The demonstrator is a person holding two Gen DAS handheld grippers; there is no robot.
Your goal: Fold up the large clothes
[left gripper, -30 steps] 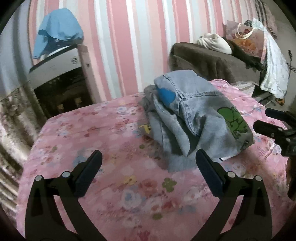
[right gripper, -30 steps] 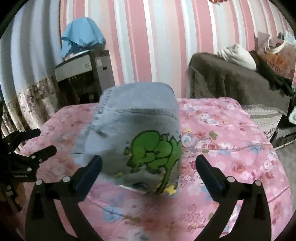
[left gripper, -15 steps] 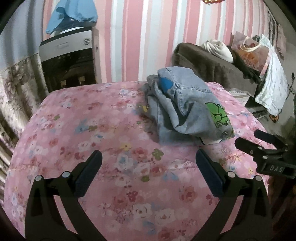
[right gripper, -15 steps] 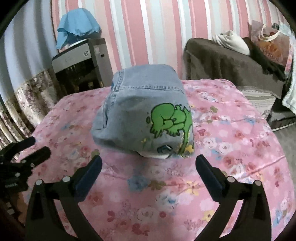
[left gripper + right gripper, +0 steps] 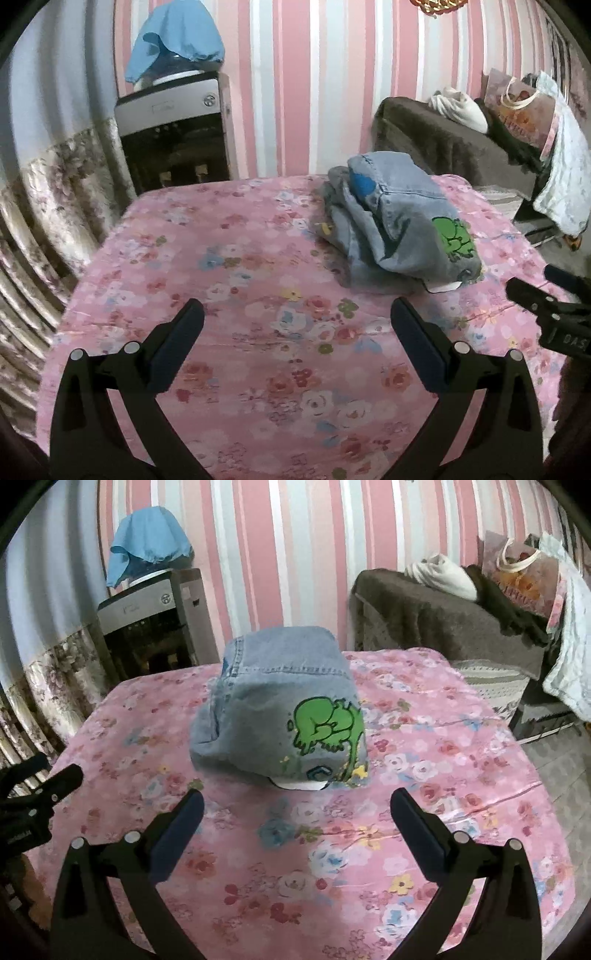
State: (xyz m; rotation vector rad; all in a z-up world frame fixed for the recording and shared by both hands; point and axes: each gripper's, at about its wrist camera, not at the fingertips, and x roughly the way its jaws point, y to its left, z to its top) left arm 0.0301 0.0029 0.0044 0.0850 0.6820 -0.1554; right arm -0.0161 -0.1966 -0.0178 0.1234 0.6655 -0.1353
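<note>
One folded denim garment [image 5: 277, 709] is seen lying on the pink floral bed [image 5: 424, 794], one green cartoon print [image 5: 325, 723] showing on top. Two hand-held grippers are counted: the left hand-held gripper [image 5: 295, 343] and the right hand-held gripper [image 5: 295, 830], each held with fingers spread apart, nothing clamped, short of the garment.

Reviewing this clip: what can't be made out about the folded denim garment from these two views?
- Garment type and how neatly the layers stack: the folded denim garment hides its own inner folds in both views.
- White tag: print too small to read in the right wrist view.
- Left gripper and right gripper: open, empty; the holding hands are cut off by the bottom edge.
</note>
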